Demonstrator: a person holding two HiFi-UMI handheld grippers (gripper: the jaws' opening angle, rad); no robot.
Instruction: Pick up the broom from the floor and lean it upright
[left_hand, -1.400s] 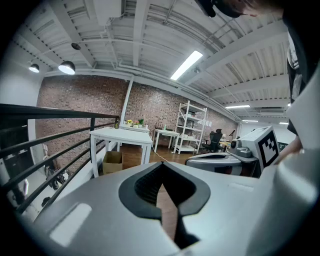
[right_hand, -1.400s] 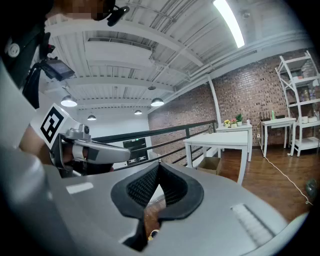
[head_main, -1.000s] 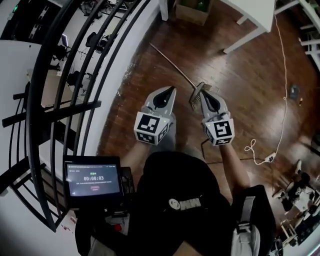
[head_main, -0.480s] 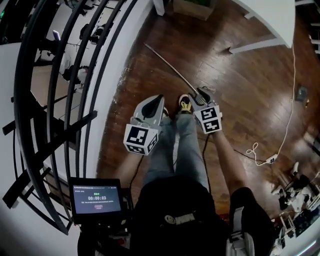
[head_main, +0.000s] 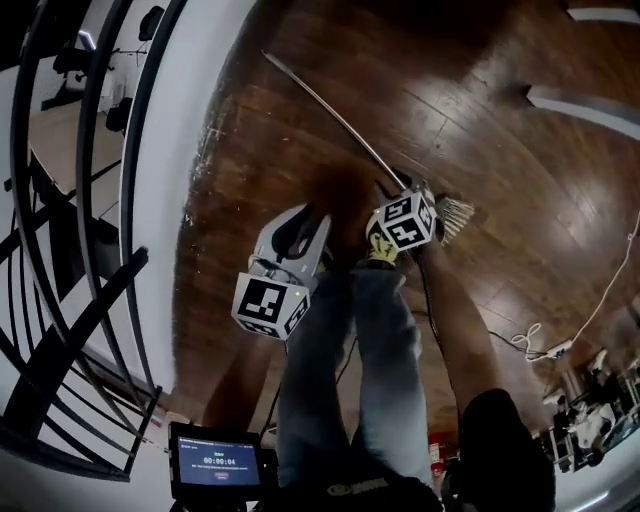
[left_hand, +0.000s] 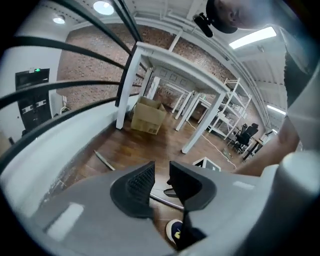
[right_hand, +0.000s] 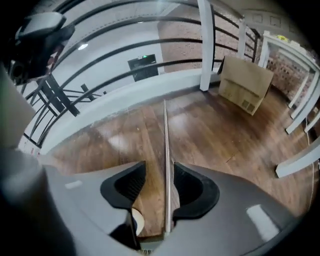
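Broom (right_hand: 165, 135) lies flat on the floor (head_main: 480, 130), handle running toward 11 o'clock, bristles (head_main: 455, 213) at 3 o'clock of the right gripper (right_hand: 159, 172). Its jaws are opening, astride the handle, which seems off-centre, near one pad. Closing so could roll the thin handle away. Left gripper (left_hand: 161, 172), at 8 o'clock, is opening and empty; gripped low by one, the handle may pivot.
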